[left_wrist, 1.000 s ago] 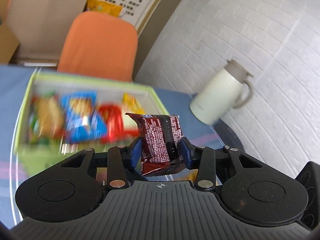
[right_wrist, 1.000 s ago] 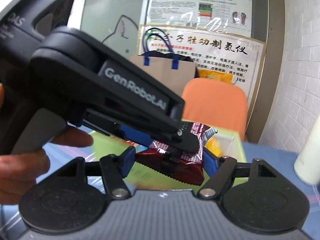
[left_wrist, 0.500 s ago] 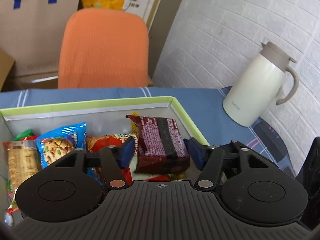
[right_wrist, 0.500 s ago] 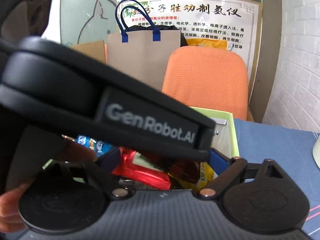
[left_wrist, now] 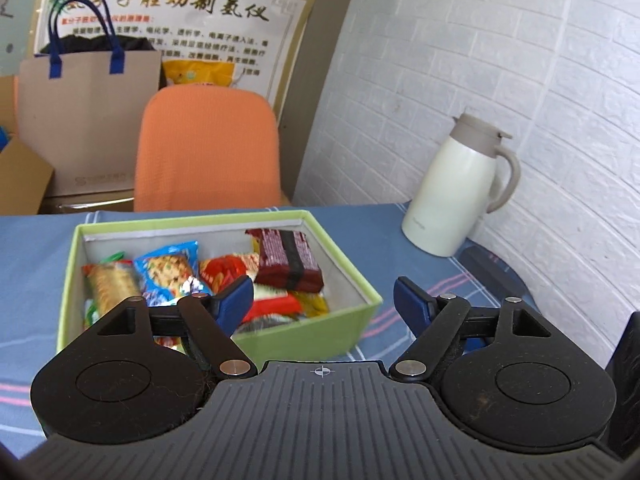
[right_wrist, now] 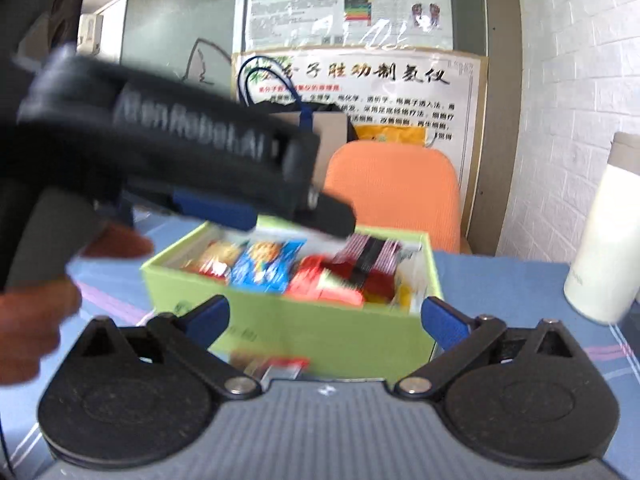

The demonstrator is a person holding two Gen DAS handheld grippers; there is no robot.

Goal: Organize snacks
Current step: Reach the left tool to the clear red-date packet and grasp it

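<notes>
Large black Chinese headline across top of poster (left_wrist: 168, 12) behind orange chair, reading roughly "分子胜功制氢仪"; smaller red and black Chinese lines beneath, too small to read. Blurred white lettering "GenRobot.AI" on side of left hand-held gripper (right_wrist: 192, 136), seen from right wrist view. Faint small print on paper bag (left_wrist: 92, 120) and thermos jug (left_wrist: 452, 192), illegible. Snack wrapper print unreadable.

A white brick-pattern wall (left_wrist: 500, 60) runs along the right side. An orange chair (left_wrist: 206, 148) stands behind the table (left_wrist: 360, 224), which is covered in blue striped cloth. Behind the chair a poster with Chinese characters (left_wrist: 168, 16) leans upright, beside a brown paper bag with blue handles (left_wrist: 88, 112). Daylight is bright and even.
</notes>
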